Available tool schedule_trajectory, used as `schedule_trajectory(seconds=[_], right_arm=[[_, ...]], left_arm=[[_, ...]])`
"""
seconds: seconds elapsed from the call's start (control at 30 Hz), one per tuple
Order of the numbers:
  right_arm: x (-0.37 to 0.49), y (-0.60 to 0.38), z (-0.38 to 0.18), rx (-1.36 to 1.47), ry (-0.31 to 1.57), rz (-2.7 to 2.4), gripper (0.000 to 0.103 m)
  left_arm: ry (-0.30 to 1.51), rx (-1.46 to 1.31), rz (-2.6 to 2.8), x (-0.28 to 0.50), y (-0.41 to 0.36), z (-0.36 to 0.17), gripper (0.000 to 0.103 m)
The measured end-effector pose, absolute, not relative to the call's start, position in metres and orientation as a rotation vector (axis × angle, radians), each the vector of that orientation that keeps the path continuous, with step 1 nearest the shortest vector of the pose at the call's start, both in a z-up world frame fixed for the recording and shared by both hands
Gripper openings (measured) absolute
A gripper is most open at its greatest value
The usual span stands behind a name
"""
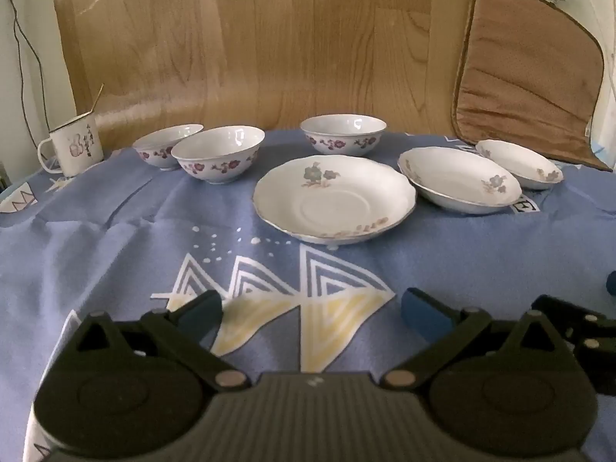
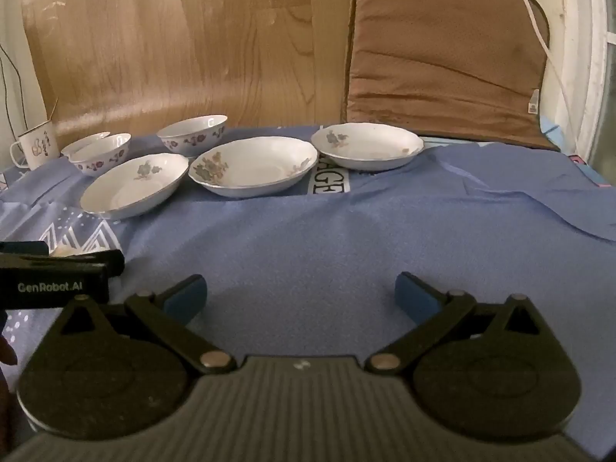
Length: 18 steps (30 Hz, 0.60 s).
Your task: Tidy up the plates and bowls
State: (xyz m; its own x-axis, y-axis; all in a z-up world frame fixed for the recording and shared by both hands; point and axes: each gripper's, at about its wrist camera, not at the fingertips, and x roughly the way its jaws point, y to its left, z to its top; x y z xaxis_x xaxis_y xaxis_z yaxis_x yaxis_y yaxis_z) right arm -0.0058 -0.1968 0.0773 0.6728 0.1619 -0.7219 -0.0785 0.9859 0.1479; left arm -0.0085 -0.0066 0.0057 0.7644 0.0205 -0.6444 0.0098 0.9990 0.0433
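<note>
Sitting wide apart and empty, left claw (image 1: 310,310) has the nearest plate (image 1: 334,199) dead ahead at 12 o'clock; right claw (image 2: 300,294) likewise gapes.

A home, by the look of it: a surface draped in a blue patterned cloth (image 1: 115,238), flowered china bowls (image 1: 217,153) and plates (image 1: 334,199), an enamel mug (image 1: 75,147), a brown seat cushion (image 2: 446,50) leaning against a wood-grain panel (image 1: 250,46).
</note>
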Motion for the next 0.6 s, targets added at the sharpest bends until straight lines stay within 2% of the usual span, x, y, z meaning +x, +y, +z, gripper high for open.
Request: schedule_trajectory(seconds=[0.6], right_arm=[[-0.0051, -0.1905, 0.0771, 0.037, 0.825, 0.127, 0.103]], left_arm=[[0.703, 0.031, -0.004, -0.006, -0.0007, 0.0032, 0.103]])
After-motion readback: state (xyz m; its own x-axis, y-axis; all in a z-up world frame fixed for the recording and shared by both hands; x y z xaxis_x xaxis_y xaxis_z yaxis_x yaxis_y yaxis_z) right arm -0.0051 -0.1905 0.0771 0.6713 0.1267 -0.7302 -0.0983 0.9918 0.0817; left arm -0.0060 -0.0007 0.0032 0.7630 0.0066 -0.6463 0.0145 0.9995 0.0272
